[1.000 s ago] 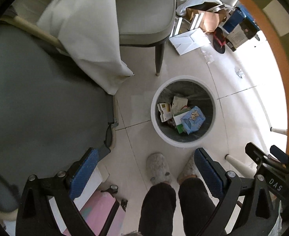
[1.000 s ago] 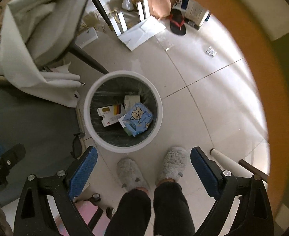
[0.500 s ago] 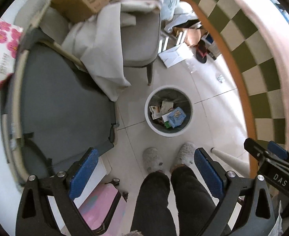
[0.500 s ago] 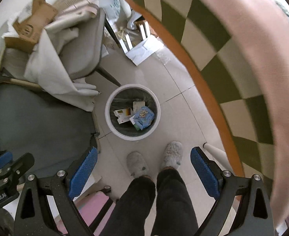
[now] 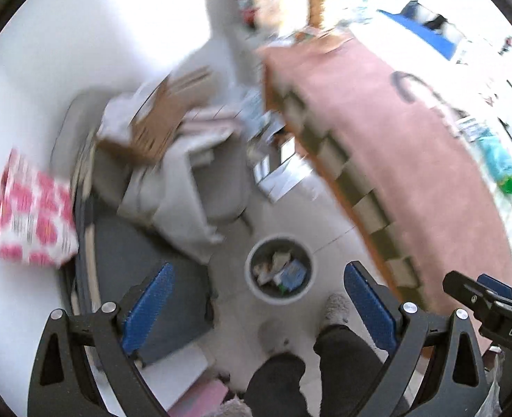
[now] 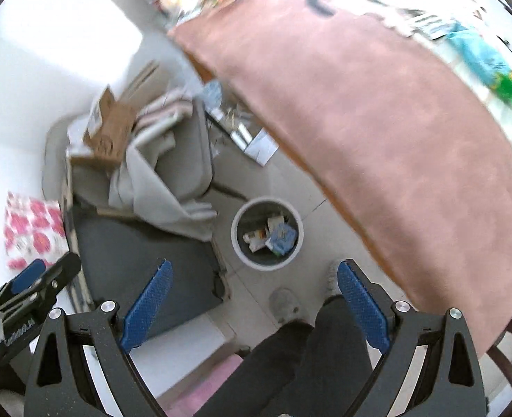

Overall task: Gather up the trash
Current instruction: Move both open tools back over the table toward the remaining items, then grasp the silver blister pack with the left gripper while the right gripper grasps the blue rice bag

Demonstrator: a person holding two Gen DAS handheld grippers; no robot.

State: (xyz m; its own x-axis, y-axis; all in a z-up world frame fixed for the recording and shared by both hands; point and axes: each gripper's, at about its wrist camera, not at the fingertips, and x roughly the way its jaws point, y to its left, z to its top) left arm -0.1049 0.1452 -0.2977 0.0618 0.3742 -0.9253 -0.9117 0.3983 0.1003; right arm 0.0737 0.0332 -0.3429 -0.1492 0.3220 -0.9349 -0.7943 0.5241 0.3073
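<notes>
Both hand-held grippers are hovering high above the floor with nothing between their blue-padded fingers: the left hand-held gripper (image 5: 257, 299) is gaping wide, and the right hand-held gripper (image 6: 254, 299) is spread just as wide. Far below them, the round white-rimmed waste bin with a dark liner (image 5: 279, 274) (image 6: 267, 233) is standing on the pale tiled floor (image 6: 311, 253), holding a blue packet and some pale cartons, just beyond the person's grey slippers (image 5: 336, 307). A pink-topped worktop (image 6: 377, 121) is filling the right side of both views, and a grey chair draped with white cloth (image 6: 172, 170) is standing beyond the bin.
</notes>
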